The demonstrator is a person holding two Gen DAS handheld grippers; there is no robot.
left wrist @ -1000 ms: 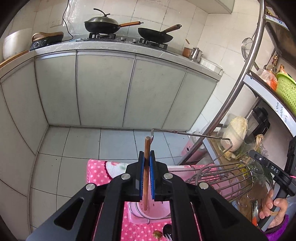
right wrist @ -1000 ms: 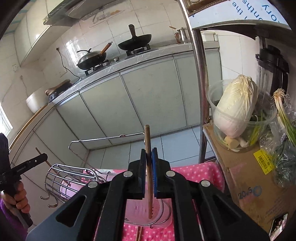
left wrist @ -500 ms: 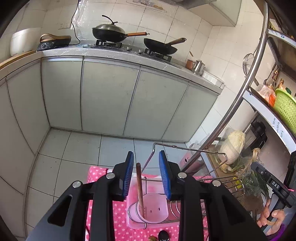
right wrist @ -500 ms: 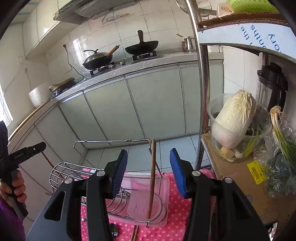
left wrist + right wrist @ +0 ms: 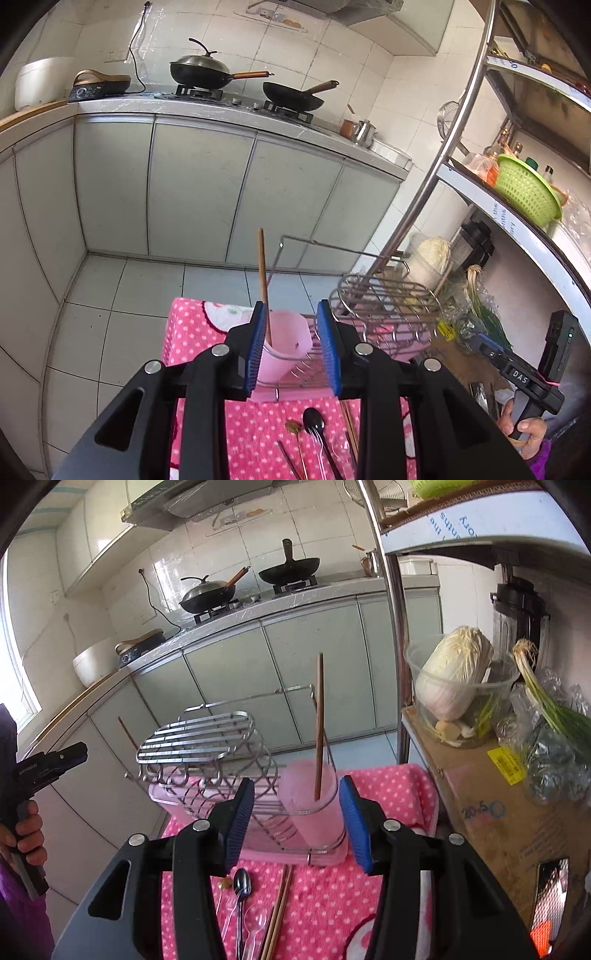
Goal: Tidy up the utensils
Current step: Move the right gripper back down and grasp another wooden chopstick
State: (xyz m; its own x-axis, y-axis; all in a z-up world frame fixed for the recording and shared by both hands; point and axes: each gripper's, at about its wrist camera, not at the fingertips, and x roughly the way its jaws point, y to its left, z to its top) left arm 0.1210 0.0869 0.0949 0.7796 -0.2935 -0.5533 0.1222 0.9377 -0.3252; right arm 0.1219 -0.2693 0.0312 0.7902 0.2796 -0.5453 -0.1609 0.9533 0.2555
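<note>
Chopstick [image 5: 319, 723] stands upright in the pink cup [image 5: 314, 805] of the wire rack [image 5: 207, 738], leaning on the rim so its tip drains; loose spoons [image 5: 242, 882] lie on the dotted cloth [image 5: 332, 904] at 6 o'clock. Each hand-held gripper [image 5: 297, 823] gapes wide, empty. At 3 o'clock, a carton [image 5: 491, 812] reads "20-5".

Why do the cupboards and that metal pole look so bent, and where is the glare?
Left wrist view: the fisheye lens bows the metal pole and cupboards. Right wrist view: bright window glare at left washes out the wall; corners are dark.
</note>
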